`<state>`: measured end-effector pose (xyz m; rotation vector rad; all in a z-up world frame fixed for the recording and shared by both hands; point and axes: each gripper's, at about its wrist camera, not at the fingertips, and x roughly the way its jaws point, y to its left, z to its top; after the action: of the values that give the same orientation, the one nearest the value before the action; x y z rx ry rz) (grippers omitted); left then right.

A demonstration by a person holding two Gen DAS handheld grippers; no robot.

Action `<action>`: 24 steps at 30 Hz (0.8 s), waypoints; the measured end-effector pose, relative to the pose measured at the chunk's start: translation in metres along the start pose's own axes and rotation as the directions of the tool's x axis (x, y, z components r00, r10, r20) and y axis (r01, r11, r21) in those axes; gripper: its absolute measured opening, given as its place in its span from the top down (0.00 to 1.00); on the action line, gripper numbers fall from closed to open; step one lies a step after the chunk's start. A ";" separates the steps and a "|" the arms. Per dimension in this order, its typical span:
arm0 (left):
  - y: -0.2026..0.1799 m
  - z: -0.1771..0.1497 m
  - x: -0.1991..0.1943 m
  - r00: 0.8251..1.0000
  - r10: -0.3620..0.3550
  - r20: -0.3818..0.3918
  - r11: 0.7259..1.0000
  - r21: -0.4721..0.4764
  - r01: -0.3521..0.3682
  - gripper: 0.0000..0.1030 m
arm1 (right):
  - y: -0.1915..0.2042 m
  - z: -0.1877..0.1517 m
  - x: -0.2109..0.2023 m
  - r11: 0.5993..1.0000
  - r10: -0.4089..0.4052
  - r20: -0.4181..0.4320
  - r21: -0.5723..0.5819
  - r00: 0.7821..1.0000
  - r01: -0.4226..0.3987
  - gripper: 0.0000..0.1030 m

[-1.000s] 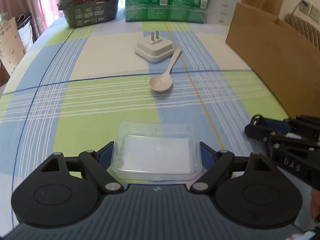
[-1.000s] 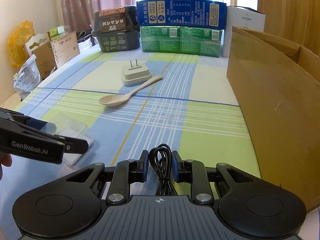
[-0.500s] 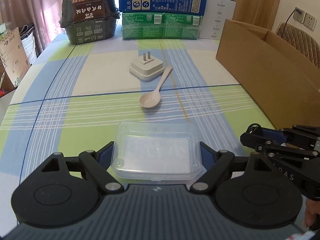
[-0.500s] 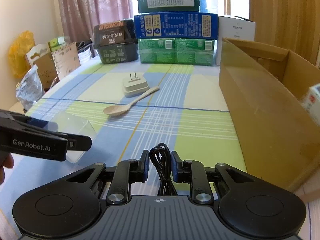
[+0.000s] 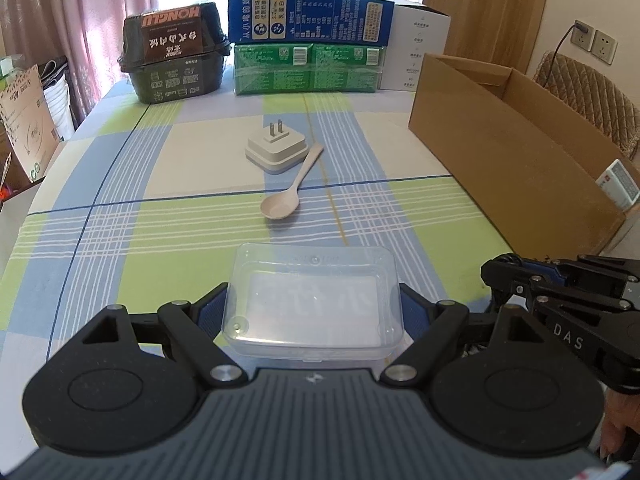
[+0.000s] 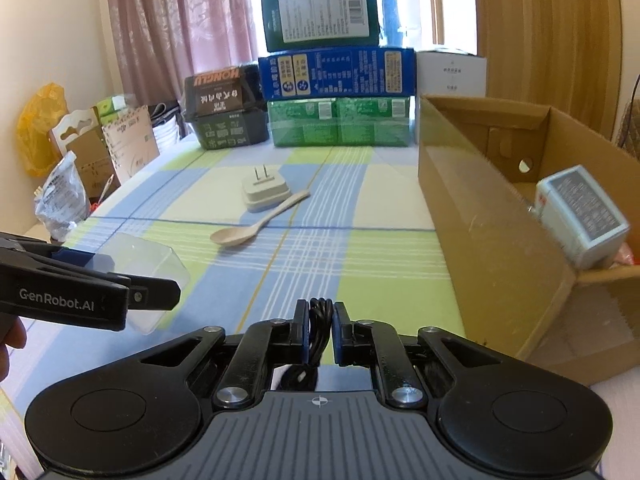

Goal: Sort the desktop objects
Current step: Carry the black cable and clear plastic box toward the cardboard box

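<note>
A clear plastic box point(image 5: 313, 307) sits clamped between the blue pads of the left hand-held gripper point(image 5: 312, 312), whose jaws stand wide around its short ends; the box is held above the checked cloth of the surface point(image 5: 160, 216). In the right wrist view the same box point(image 6: 148, 264) shows at the left edge, just behind that gripper's black finger.

A coiled black cable point(image 6: 319, 320) is pinched upright between the narrow jaws of the right hand-held gripper point(image 6: 320, 330), which are pressed tight on it. In the left wrist view this gripper point(image 5: 516, 280) reaches in from the right, near the box but apart from it.

Farther out on the surface lies a beige spoon point(image 5: 286, 196), bowl toward the cameras, its handle tip just beside a white plug adapter point(image 5: 277, 152) with its two prongs pointing up. To the right stands an open cardboard box point(image 6: 472, 216) with a small white carton point(image 6: 580, 216) leaning inside it. At the far edge are stacked green and blue cartons point(image 5: 308, 36) and a dark food tub point(image 5: 174, 60).
</note>
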<state>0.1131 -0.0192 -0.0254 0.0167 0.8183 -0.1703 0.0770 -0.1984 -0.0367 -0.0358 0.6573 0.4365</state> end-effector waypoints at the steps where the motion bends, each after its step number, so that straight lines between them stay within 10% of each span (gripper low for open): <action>1: -0.002 0.001 -0.002 1.000 -0.001 0.003 1.000 0.002 0.001 0.20 | 0.000 0.002 -0.005 1.000 -0.001 0.009 -0.001 1.000 0.001 0.93; 24: -0.051 0.018 -0.075 0.998 0.004 0.057 0.996 0.089 -0.009 0.20 | -0.006 0.039 -0.103 0.999 -0.028 0.139 -0.012 0.990 0.030 0.93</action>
<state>0.0675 -0.0603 0.0438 0.0976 0.7534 -0.2005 0.0301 -0.2368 0.0555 -0.0280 0.5156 0.4121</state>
